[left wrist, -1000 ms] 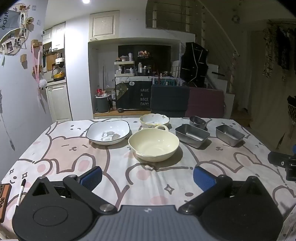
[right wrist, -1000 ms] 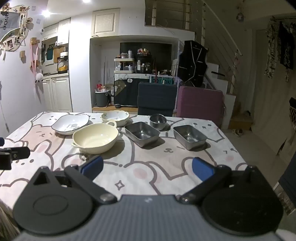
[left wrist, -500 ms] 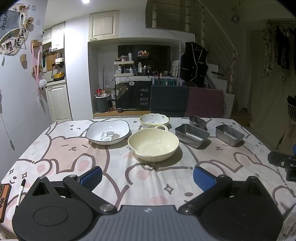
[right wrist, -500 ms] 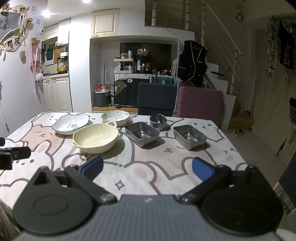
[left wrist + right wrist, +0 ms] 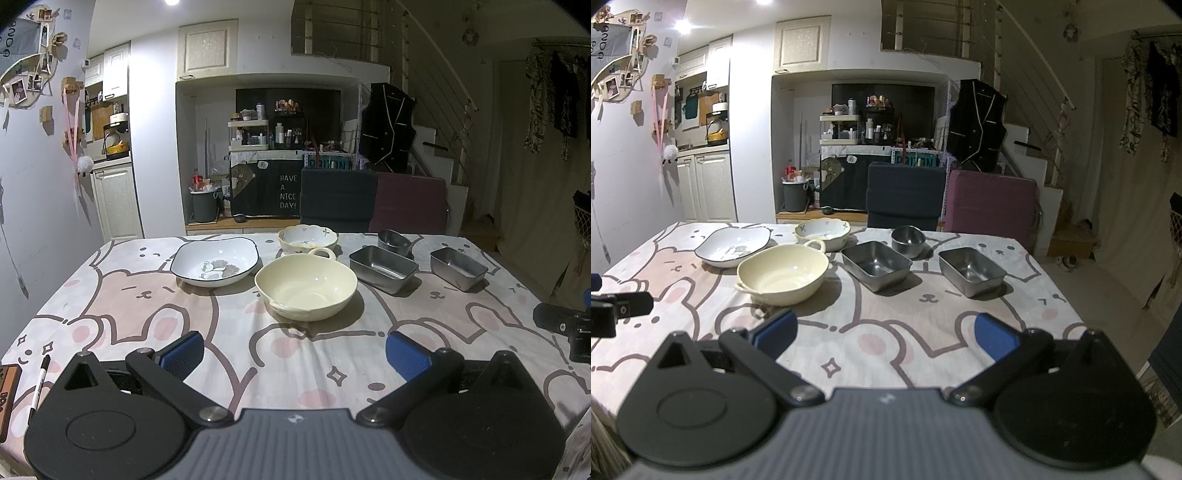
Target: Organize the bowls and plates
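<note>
Fingers of both grippers spread wide, empty, w/ cream bowl ahead.

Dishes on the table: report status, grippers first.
Left gripper open, empty. Right gripper open, empty. Cream bowl nearest, white plate beside it, steel trays apart, nothing stacked. Approach unobstructed.

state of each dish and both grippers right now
left gripper: open, empty
right gripper: open, empty
cream bowl: upright, empty
white square plate: upright, unstacked
scalloped bowl: upright, yellowish residue inside
large steel tray: upright, empty
small steel tray: upright, empty
steel cup: tilted
</note>
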`<act>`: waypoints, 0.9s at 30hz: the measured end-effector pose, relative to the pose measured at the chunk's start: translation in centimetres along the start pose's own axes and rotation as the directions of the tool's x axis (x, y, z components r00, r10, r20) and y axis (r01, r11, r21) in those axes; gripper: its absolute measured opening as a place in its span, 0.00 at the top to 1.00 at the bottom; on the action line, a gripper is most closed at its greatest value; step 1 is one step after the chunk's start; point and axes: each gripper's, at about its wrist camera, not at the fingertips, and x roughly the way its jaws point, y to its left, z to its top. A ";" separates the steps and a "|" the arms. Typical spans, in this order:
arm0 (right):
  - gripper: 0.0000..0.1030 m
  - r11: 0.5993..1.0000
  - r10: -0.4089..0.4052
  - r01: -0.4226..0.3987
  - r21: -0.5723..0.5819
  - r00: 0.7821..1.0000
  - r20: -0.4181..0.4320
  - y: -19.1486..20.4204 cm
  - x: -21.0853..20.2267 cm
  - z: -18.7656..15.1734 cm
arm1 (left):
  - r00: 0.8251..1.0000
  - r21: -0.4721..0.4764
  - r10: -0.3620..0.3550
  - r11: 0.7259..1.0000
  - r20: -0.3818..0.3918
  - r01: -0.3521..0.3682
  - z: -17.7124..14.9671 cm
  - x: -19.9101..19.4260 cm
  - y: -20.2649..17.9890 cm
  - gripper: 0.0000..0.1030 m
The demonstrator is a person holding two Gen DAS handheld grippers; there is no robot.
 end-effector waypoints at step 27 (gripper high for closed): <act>0.00 1.000 0.002 -0.002 -0.002 1.000 -0.004 0.3 0.4 -0.2 | 1.000 -0.005 -0.002 1.000 -0.004 0.002 -0.8 0.8 -1.1 0.00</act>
